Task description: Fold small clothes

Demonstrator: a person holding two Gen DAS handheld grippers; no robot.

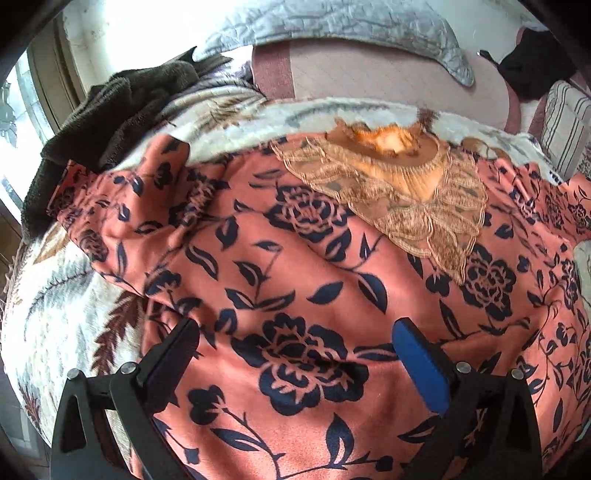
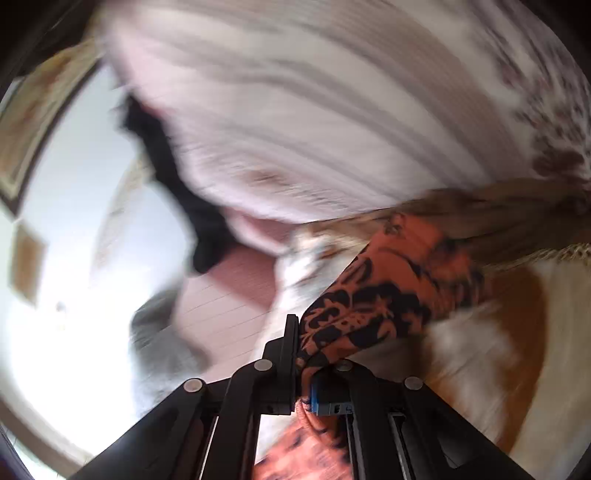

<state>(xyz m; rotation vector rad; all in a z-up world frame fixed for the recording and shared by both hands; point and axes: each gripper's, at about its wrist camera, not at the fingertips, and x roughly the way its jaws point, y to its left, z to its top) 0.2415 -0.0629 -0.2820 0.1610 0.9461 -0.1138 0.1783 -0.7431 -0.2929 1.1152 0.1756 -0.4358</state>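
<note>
- Cream blanket (image 1: 66, 295) with brown and grey leaf print, spread across the bed, filling the left wrist view from 7 to 10 o'clock.
- Dark brown towel (image 1: 96, 122) heaped at 10 o'clock, touching the blanket's edge.
- Grey quilted cover (image 1: 332, 26) along 12 o'clock, lying over a pink quilted sheet (image 1: 369, 77).
- Black cloth (image 1: 532, 70) bunched at 2 o'clock.
- Striped pillow (image 1: 565, 122) just below it, at the right rim.
- Bright window (image 1: 22, 110) at 9 o'clock.
- Right wrist view heavily blurred: pale striped fabric (image 2: 295, 110) across 12 o'clock.
</note>
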